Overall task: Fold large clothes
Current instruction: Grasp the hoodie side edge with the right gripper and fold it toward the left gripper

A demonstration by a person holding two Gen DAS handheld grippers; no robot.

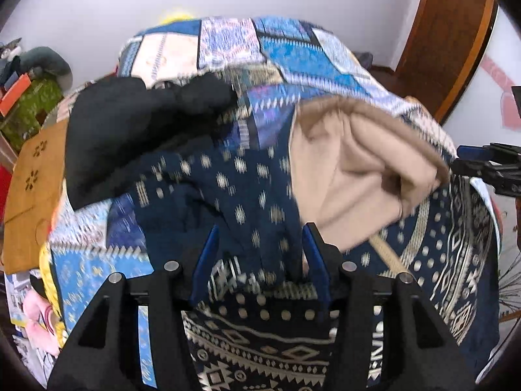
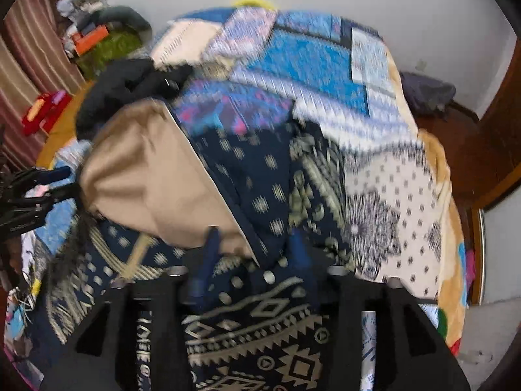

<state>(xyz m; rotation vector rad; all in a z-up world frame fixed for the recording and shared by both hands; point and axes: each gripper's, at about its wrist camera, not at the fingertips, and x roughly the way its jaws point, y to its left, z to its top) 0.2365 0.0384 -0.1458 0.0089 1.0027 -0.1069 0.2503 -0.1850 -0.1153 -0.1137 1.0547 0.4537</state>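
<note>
A large navy garment (image 1: 247, 189) with cream geometric print and a beige lining (image 1: 351, 169) lies heaped on the bed. My left gripper (image 1: 262, 228) stands over it with its blue fingers (image 1: 208, 254) apart, and a fold of the navy cloth lies loosely between them. In the right wrist view the same navy garment (image 2: 260, 179) and its beige lining (image 2: 153, 176) fill the centre. My right gripper (image 2: 254, 233) also has its fingers spread, with the patterned cloth between them. Each gripper shows at the edge of the other's view.
A blue patchwork quilt (image 1: 293, 52) covers the bed. A black garment (image 1: 130, 130) lies at the far left of the heap. A green box (image 1: 32, 107) and clutter stand to the left. A wooden door (image 1: 449, 49) is at the right, a striped curtain (image 2: 29, 65) at the left.
</note>
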